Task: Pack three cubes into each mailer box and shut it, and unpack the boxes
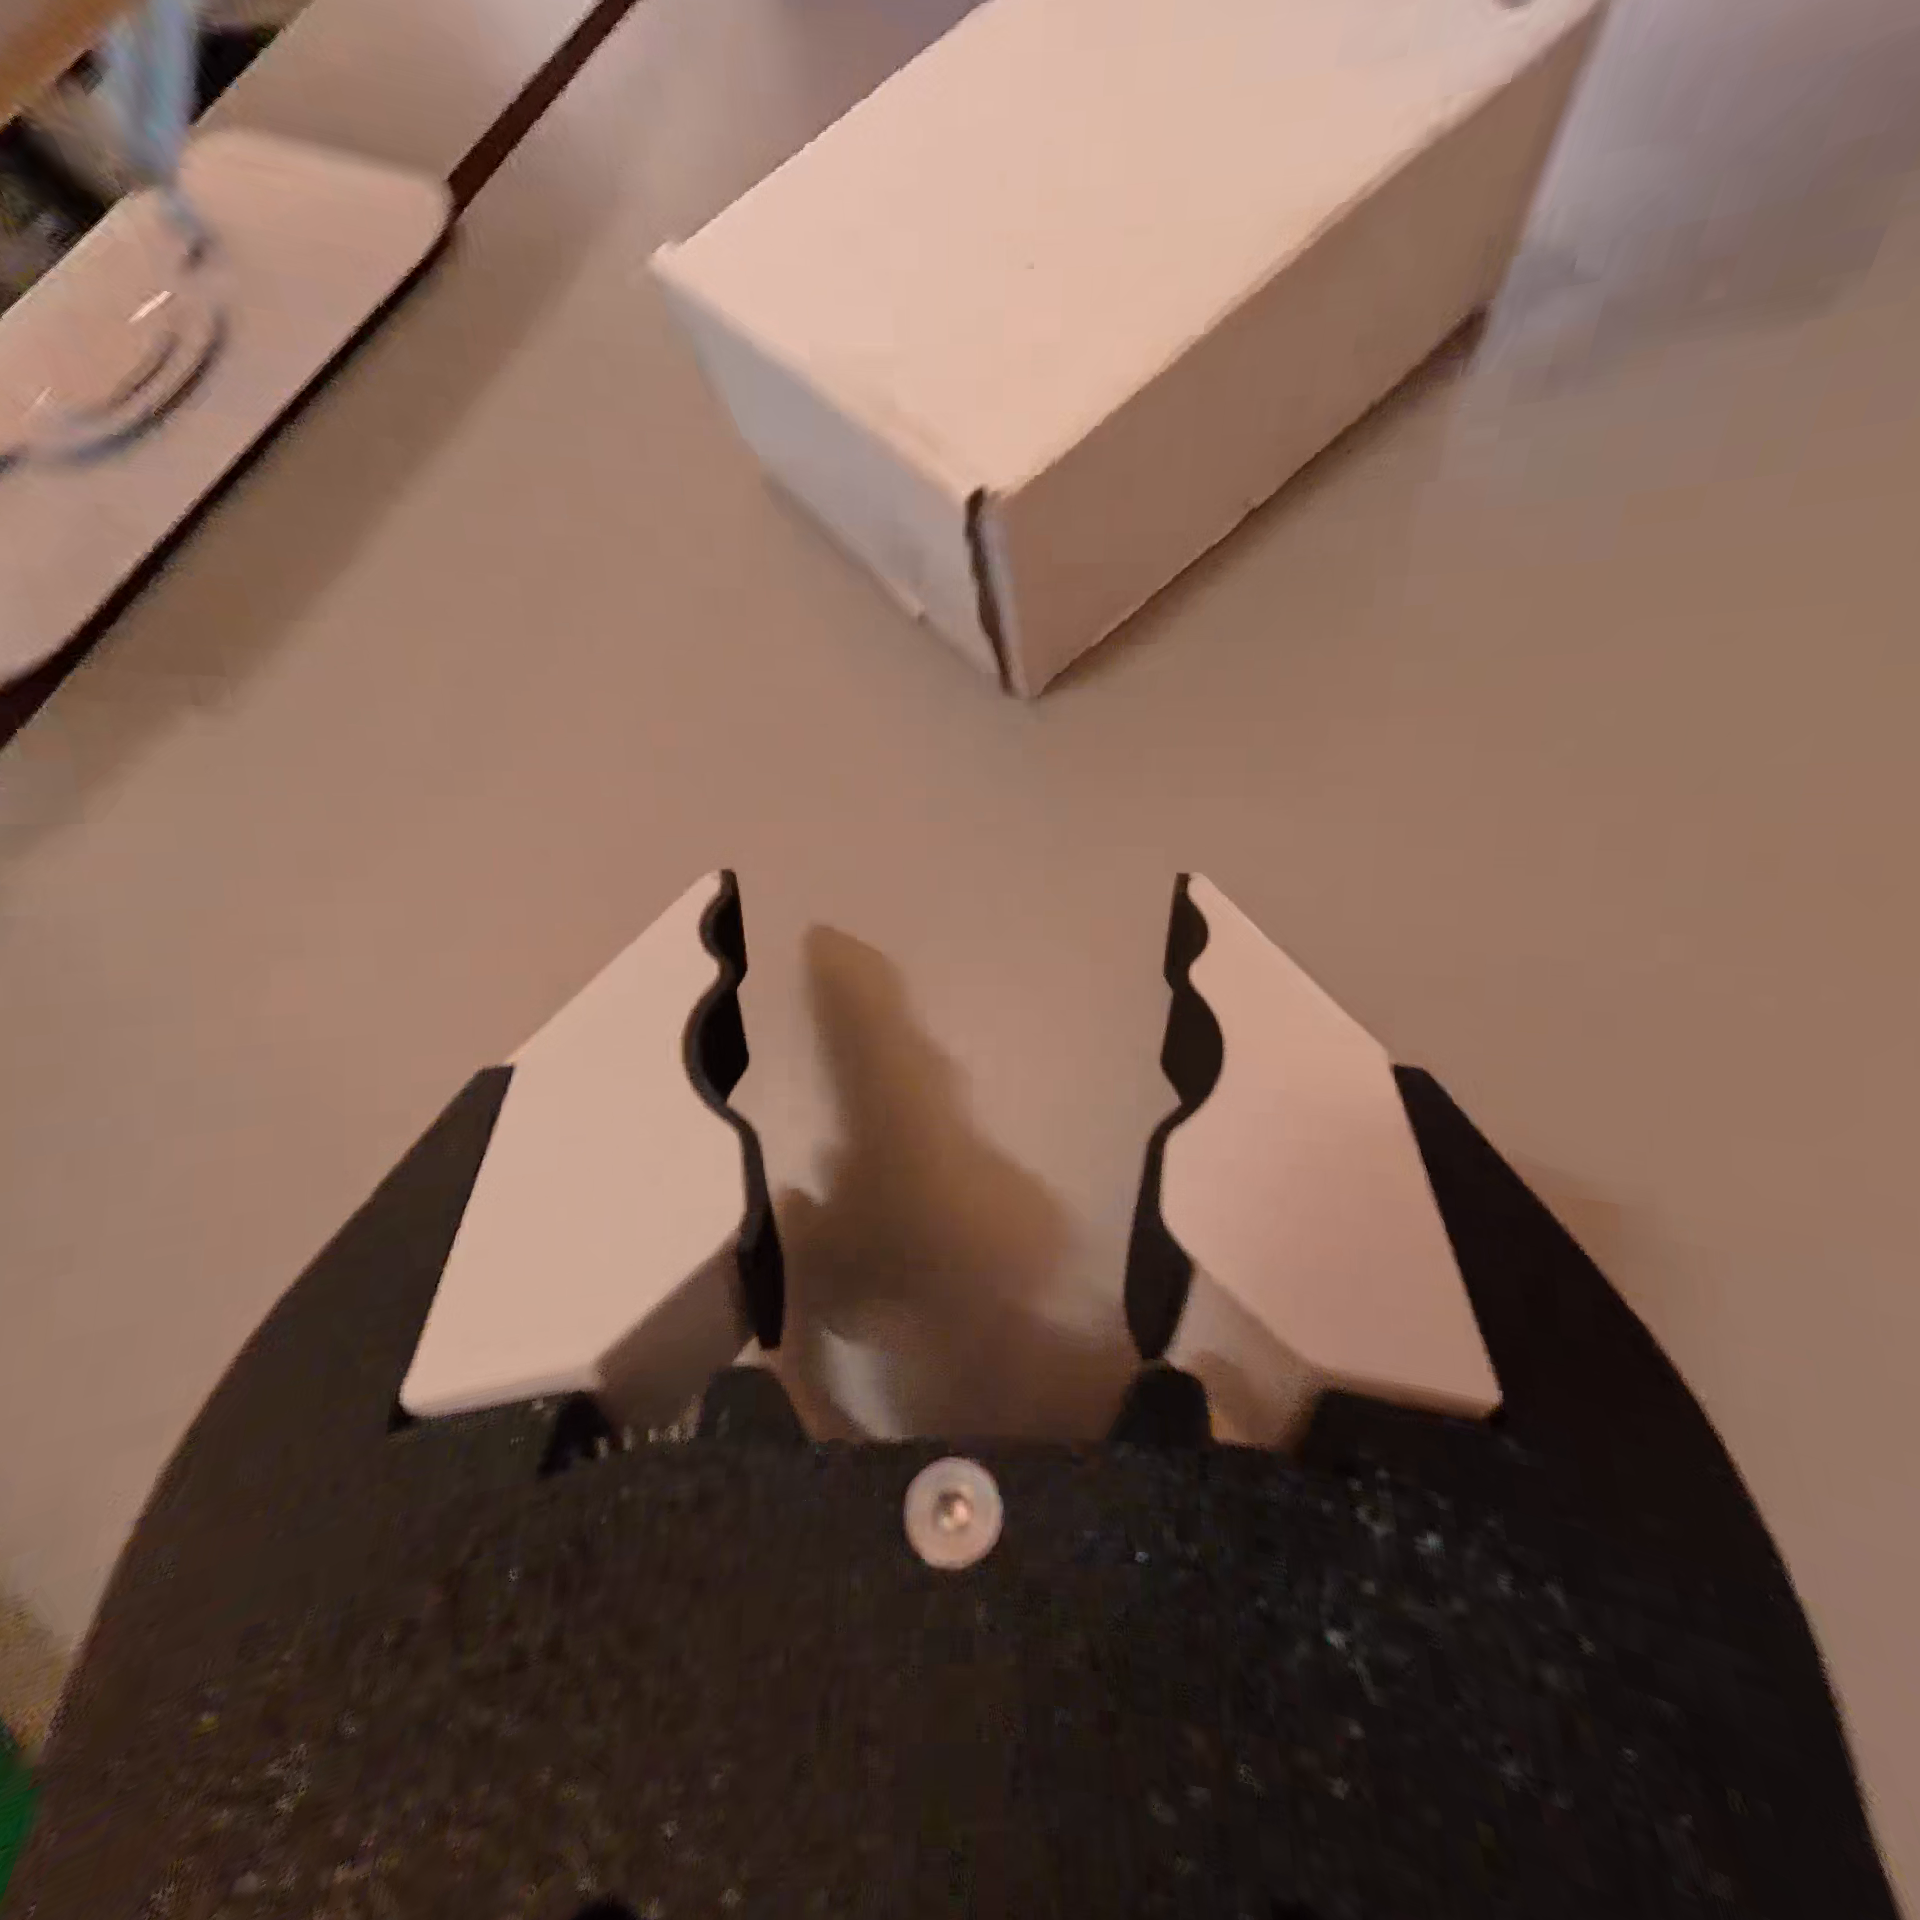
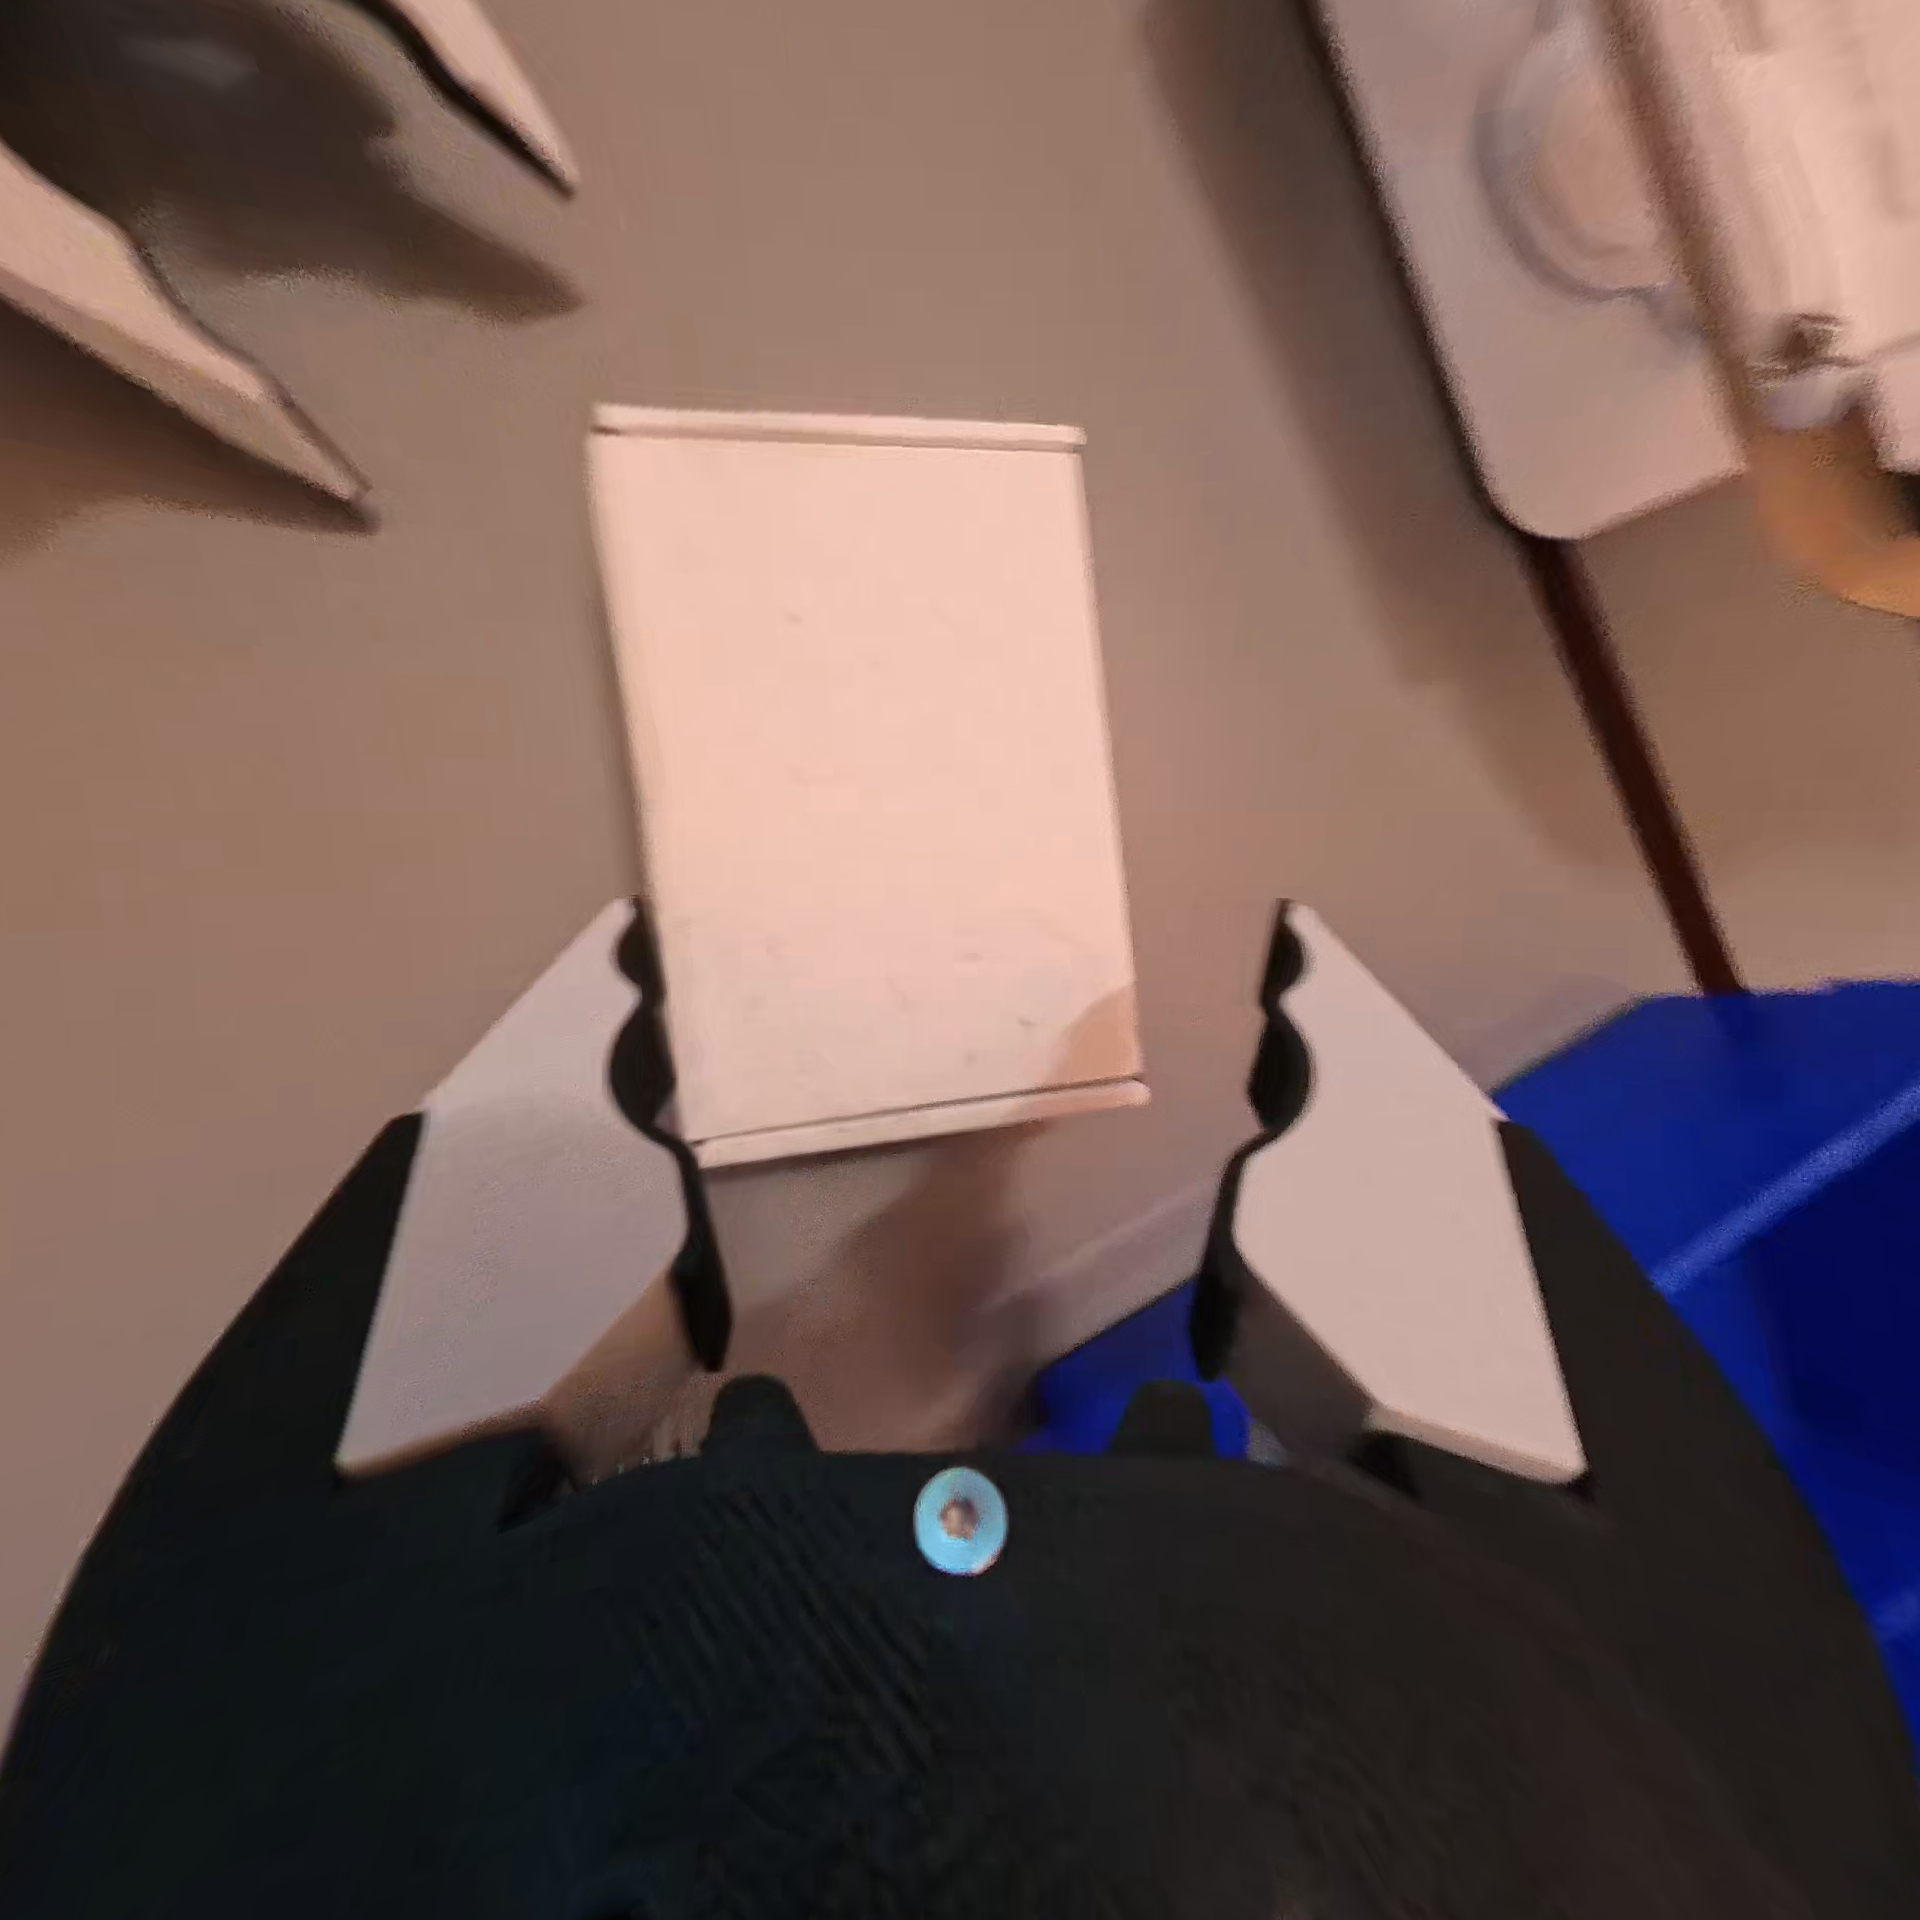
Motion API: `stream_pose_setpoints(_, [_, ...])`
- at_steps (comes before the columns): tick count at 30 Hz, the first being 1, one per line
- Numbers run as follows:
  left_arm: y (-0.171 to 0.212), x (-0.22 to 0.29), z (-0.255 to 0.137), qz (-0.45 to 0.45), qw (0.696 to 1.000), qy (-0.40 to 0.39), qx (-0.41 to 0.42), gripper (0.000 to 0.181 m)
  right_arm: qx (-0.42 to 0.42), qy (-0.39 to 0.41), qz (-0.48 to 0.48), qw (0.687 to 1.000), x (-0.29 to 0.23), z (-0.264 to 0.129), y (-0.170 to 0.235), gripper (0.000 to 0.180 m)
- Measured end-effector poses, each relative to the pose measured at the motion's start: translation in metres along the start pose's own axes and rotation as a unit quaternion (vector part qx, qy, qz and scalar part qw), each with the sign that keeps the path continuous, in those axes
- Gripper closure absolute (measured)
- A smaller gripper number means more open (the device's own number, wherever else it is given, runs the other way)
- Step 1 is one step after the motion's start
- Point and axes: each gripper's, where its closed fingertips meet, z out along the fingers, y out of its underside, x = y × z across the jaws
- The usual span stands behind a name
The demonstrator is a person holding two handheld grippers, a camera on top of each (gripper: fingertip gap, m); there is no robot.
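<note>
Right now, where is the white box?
In the right wrist view the closed white box lies flat on the table, just ahead of the open right claw, left of the blue bin.

White mailer box (image 2: 862,769), beige table (image 1: 1455,883), blue bin (image 2: 1714,1195), black-and-white grippers

no legible text, labels or signs

A beige table (image 1: 312,831) carries a white board (image 1: 260,312) at its far edge. A clear glass (image 1: 114,384) stands on that board. A blue bin (image 2: 1714,1195) sits nearby.
</note>
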Motion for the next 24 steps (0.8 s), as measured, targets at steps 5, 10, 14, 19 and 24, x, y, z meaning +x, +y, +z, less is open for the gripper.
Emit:
stream_pose_setpoints(5, [0.005, 0.023, -0.029, -0.060, 0.998, -0.013, 0.028, 0.100, -0.123, -0.098, 0.038, 0.987, -0.014, 0.030, -0.001, 0.062])
stream_pose_setpoints(10, [0.007, 0.029, -0.026, -0.046, 0.998, -0.006, 0.031, 0.102, -0.165, -0.119, 0.033, 0.979, -0.021, 0.050, -0.004, 0.063])
stream_pose_setpoints(14, [0.005, 0.021, -0.028, -0.059, 0.997, -0.022, 0.042, 0.105, -0.173, -0.124, 0.021, 0.977, -0.019, 0.052, -0.003, 0.067])
stream_pose_setpoints(19, [0.000, 0.009, -0.037, -0.091, 0.992, -0.047, 0.076, 0.113, -0.093, -0.185, -0.072, 0.976, -0.020, 0.039, -0.018, 0.067])
stream_pose_setpoints(24, [-0.003, 0.007, -0.042, -0.112, 0.988, -0.038, 0.099, 0.116, -0.014, -0.184, -0.177, 0.967, 0.007, -0.021, -0.040, 0.067])
